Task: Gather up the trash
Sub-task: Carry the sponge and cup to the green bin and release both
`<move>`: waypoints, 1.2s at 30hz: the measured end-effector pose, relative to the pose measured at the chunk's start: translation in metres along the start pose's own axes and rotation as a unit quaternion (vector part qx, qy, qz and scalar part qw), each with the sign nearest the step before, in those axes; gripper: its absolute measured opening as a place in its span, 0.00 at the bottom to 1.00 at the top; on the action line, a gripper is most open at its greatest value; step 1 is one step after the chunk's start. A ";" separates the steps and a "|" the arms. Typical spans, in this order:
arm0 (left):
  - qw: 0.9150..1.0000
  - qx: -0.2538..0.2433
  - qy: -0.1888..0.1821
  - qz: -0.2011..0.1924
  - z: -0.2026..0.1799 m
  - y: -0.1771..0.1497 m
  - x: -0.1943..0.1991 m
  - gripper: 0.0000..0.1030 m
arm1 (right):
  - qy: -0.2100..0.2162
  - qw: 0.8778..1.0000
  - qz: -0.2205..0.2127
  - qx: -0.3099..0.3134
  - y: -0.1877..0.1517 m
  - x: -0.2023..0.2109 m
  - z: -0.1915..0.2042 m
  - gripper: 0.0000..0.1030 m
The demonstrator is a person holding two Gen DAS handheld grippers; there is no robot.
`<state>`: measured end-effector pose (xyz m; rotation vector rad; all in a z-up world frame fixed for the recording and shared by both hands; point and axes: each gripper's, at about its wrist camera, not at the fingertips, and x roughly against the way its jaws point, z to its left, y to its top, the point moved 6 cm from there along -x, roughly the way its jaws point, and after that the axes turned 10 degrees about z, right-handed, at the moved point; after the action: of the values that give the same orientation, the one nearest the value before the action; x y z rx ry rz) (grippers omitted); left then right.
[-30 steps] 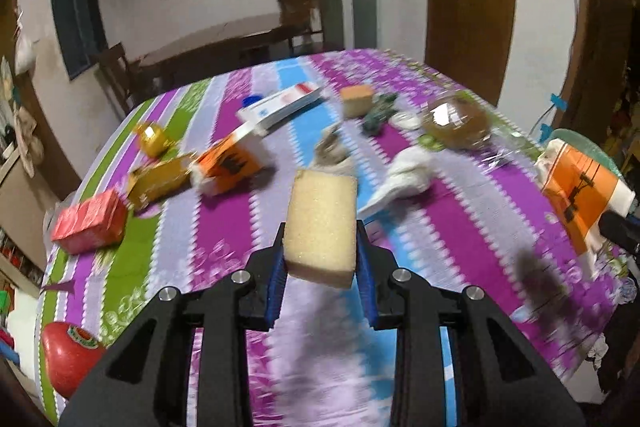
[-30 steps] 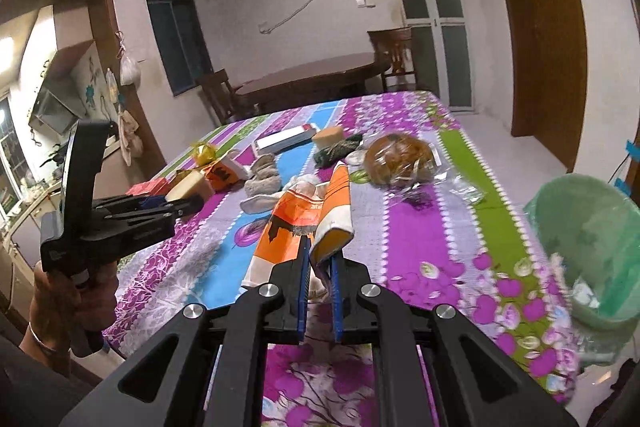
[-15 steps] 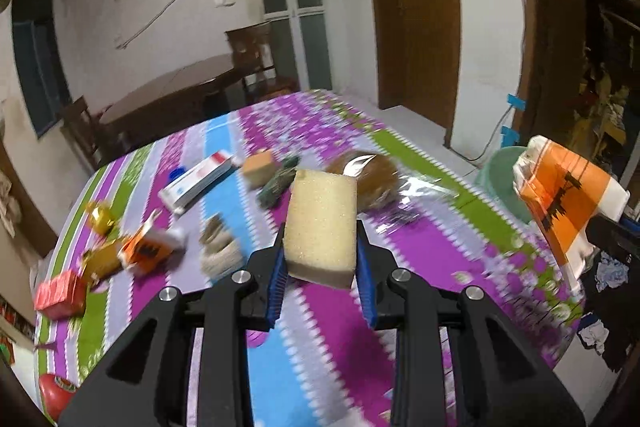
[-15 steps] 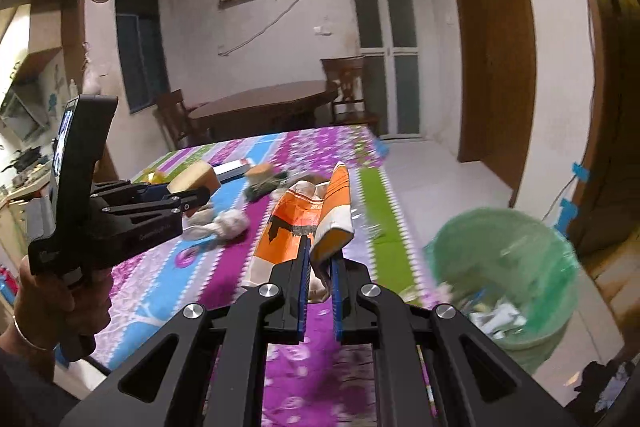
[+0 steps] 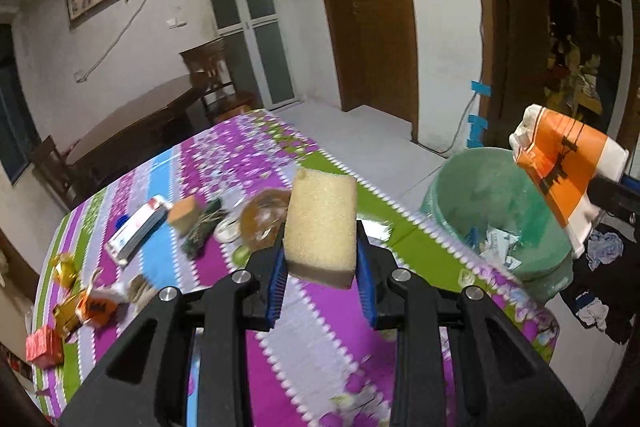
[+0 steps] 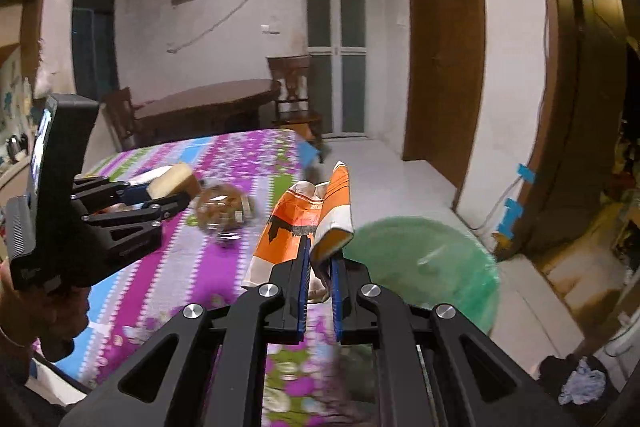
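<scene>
Both grippers have swung away from the middle of the table toward its right edge since the earlier frame, and the green bin (image 5: pixel 496 211) now fills much of the right side in both views. The yellow sponge (image 5: pixel 322 223) stands upright between the blue pads of the left gripper (image 5: pixel 322 267), which is clenched on its two sides; the sponge hangs above the striped purple tablecloth (image 5: pixel 312 339), near the table edge and not yet over the bin. The orange-and-white carton (image 6: pixel 308 223), flattened and torn, is pinched at its lower edge by the right gripper (image 6: pixel 319 267), whose jaws are pressed nearly together on it. In the left wrist view this carton (image 5: pixel 564 167) is above the far rim of the bin. Inside the bin lies some crumpled paper (image 5: pixel 496 247). Still on the table are a wrapped bun (image 5: pixel 264 215), a toothpaste box (image 5: pixel 138 231), a small orange carton (image 5: pixel 94 307) and a red box (image 5: pixel 44 347).
</scene>
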<state>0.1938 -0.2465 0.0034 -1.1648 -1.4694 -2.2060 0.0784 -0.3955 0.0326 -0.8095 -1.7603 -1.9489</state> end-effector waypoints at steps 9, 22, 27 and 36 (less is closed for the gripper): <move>0.998 -0.048 -0.038 0.018 -0.058 0.023 -0.039 0.28 | -0.061 0.997 0.050 -0.023 0.001 -0.026 -0.066 0.10; 0.984 -0.122 -0.117 0.049 -0.139 0.043 -0.077 0.28 | -0.113 0.985 0.124 -0.047 -0.001 -0.075 -0.130 0.10; 0.977 -0.151 -0.138 0.055 -0.162 0.050 -0.088 0.28 | -0.125 0.981 0.142 -0.048 -0.003 -0.082 -0.141 0.10; 0.972 -0.172 -0.146 0.063 -0.178 0.049 -0.100 0.28 | -0.134 0.977 0.158 -0.040 -0.003 -0.093 -0.147 0.10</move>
<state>0.2021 -0.4433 -0.0675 -1.7052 -1.0899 -2.3367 0.1239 -0.5483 -0.0365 -1.3451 -1.5795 -1.7705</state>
